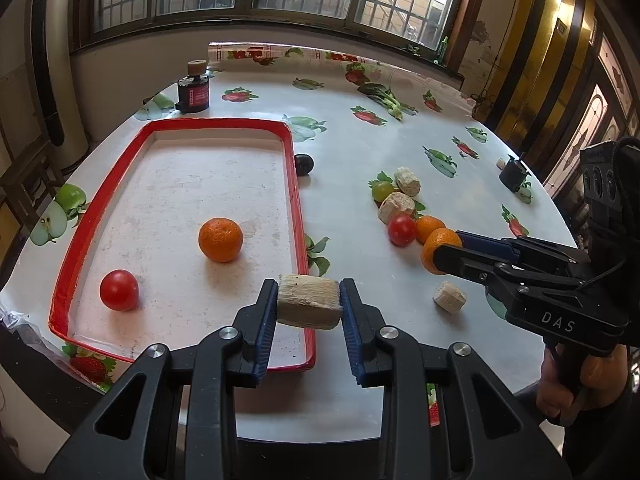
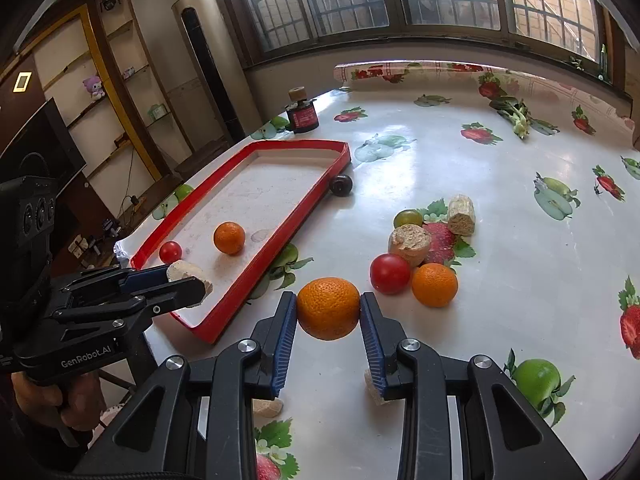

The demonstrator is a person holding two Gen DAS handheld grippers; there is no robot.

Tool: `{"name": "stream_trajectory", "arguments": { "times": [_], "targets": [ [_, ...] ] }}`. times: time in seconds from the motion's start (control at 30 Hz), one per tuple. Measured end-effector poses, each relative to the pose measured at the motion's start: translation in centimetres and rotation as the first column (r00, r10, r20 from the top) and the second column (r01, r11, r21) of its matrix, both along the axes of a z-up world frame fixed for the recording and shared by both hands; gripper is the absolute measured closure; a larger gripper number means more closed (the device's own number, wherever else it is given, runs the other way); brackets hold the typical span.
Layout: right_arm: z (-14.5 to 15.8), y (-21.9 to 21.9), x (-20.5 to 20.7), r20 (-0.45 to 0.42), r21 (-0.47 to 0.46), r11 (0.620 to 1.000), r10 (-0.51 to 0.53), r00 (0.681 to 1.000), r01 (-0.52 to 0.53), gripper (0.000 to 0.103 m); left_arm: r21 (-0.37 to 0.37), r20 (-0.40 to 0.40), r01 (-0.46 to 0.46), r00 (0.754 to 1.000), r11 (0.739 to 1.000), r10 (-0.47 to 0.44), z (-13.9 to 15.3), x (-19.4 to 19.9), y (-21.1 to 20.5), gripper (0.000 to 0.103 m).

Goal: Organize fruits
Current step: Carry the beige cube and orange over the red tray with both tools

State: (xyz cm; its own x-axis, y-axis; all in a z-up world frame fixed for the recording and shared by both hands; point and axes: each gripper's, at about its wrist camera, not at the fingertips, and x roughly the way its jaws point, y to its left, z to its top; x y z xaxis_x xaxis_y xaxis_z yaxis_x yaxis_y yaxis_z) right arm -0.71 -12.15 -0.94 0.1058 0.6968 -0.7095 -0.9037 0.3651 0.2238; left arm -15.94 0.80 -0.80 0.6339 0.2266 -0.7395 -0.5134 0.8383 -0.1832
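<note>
My left gripper [image 1: 308, 304] is shut on a pale corn-cob piece [image 1: 308, 300] and holds it over the near right rim of the red-edged tray [image 1: 294, 184]. The tray holds an orange [image 1: 221, 239] and a red tomato [image 1: 119, 290]. My right gripper [image 2: 328, 312] is shut on an orange [image 2: 328, 308] above the table, right of the tray. On the table lie another orange [image 2: 434, 285], a red tomato [image 2: 389, 273], a green tomato [image 2: 408, 218], two cob pieces [image 2: 410, 243] [image 2: 461, 215] and a dark plum [image 2: 341, 185] against the tray.
A dark jar with a cork lid [image 1: 193, 87] stands behind the tray. A leafy green vegetable [image 1: 386, 98] lies at the far side. A small black object [image 1: 513, 174] sits at the right edge. One more cob piece [image 1: 449, 297] lies under my right gripper.
</note>
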Motion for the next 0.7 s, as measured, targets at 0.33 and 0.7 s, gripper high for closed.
{"name": "stream_trajectory", "arguments": {
  "times": [0.33, 0.7],
  "targets": [
    [0.3, 2.3, -0.9, 0.005, -0.004, 0.999, 0.038, 0.999, -0.038, 0.07, -0.01, 0.004, -0.036, 0.999, 0.999, 0.037, -0.3, -1.0, 2.1, 0.075],
    [0.5, 5.7, -2.0, 0.006, -0.005, 0.995, 0.095, 0.995, -0.095, 0.07, -0.014, -0.01, -0.086, 0.996, 0.996, 0.086, -0.6, -1.7, 5.0, 0.075]
  ]
}}
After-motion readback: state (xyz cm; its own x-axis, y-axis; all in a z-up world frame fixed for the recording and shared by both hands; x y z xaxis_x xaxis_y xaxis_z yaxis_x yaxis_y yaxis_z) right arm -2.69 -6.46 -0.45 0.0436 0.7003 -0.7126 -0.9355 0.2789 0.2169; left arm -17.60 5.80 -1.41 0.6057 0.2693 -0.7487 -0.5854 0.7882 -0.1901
